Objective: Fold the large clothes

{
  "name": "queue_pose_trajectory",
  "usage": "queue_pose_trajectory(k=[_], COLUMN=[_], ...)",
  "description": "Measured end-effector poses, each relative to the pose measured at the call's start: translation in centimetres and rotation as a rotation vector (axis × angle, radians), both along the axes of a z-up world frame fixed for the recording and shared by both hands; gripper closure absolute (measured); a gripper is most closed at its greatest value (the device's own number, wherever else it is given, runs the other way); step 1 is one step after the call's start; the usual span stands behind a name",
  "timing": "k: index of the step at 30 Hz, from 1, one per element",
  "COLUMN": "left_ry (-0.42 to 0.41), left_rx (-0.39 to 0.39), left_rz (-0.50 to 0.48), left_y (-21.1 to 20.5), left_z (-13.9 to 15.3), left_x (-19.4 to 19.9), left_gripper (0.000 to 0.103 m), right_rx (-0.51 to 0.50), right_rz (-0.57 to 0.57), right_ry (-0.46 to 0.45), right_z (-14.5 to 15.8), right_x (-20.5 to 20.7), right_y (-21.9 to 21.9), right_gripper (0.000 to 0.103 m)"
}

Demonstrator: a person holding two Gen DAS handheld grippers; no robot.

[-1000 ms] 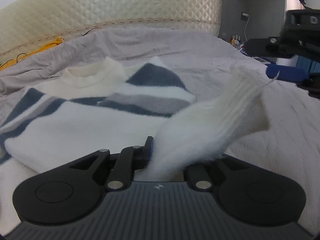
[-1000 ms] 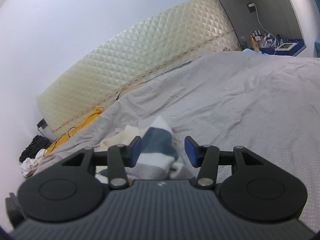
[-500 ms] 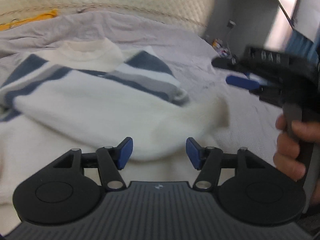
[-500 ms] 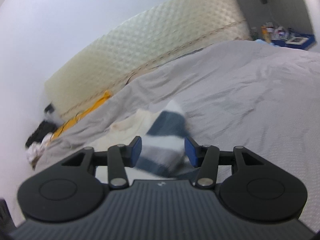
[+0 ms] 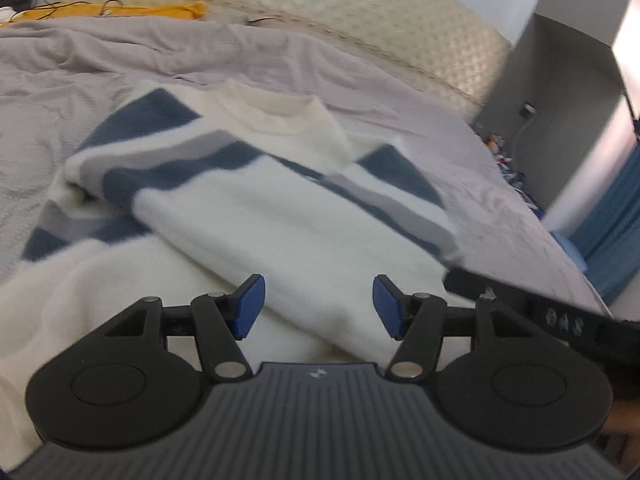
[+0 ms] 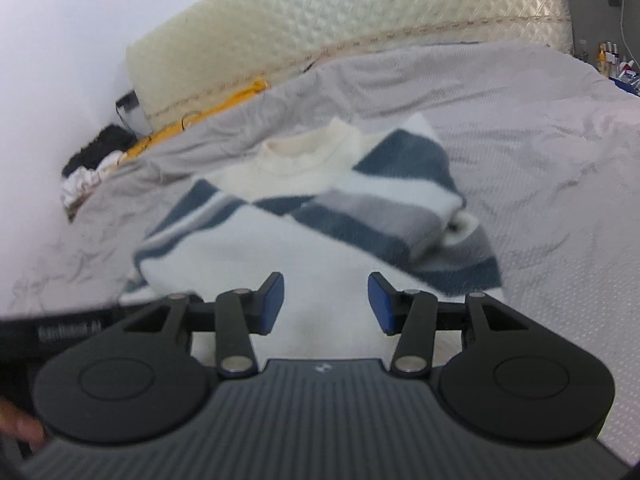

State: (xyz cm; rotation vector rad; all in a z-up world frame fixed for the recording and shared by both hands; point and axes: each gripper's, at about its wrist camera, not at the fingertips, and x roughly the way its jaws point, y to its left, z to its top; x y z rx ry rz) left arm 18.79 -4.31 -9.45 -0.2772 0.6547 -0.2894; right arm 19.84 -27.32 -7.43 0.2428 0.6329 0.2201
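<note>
A white sweater point(image 5: 280, 216) with navy and grey stripes and a cream collar point(image 5: 280, 120) lies on the grey bedspread point(image 5: 80, 60). Both sleeves are folded across its body. My left gripper point(image 5: 318, 310) is open and empty, just above the sweater's lower white part. The sweater also shows in the right wrist view point(image 6: 320, 232), with a folded striped sleeve point(image 6: 400, 208) at its right side. My right gripper point(image 6: 326, 306) is open and empty over the sweater's white body.
A quilted cream headboard point(image 6: 360, 12) stands behind the bed. A yellow cloth point(image 5: 160, 10) lies along the bed's far edge. A grey cabinet point(image 5: 560, 100) and a blue curtain point(image 5: 612, 232) are to the right. The other gripper's black body point(image 5: 560, 312) crosses the left wrist view's lower right.
My left gripper has let go of the white sleeve, which now lies across the sweater, and has opened. Both grippers have drawn back and now hover side by side over the sweater.
</note>
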Motion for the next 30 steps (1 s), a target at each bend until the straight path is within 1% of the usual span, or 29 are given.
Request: queue_pose_trajectory(k=[5,8,12,15,18,21,25,28,30], left_ry=[0.038,0.062,0.096,0.104,0.108,0.117,0.107,0.110,0.121], left_rx=[0.023,0.047,0.089,0.082,0.071,0.054,0.064,0.065,0.066], left_rz=[0.053,0.074,0.055,0.057,0.056,0.065,0.082,0.096,0.124], left_y=[1.1,1.3,1.2,1.2,1.5,2.2,3.6,4.7,5.6], left_z=[-1.3,-2.2,-3.6,-3.8,-3.3,-2.5,-1.0,0.3,1.3], left_x=[2.9,4.3,5.9,6.2,5.7,4.4,1.2,-1.3,-2.9], left_gripper=[0.038,0.038,0.038,0.037,0.037,0.037,0.037,0.037,0.037], right_rx=[-0.019,-0.036,-0.043,-0.030,-0.013,-0.009,-0.029,-0.001,0.004], right_rz=[0.002,0.008,0.011,0.008,-0.006,-0.029,-0.062,-0.089,-0.110], right_ry=[0.068,0.115,0.147,0.158,0.156,0.160,0.149,0.155,0.163], right_z=[-1.7,-3.0,-4.1,-4.7,-4.4,-3.3,-1.6,-0.2,0.7], right_x=[1.0,1.7,2.4,2.7,2.1,0.9,-0.9,-2.7,-4.1], right_y=[0.3,0.4,0.5,0.3,0.0,-0.1,-0.5,-1.3,-1.8], right_gripper=[0.053,0.055,0.055,0.056,0.056,0.056,0.054,0.054,0.054])
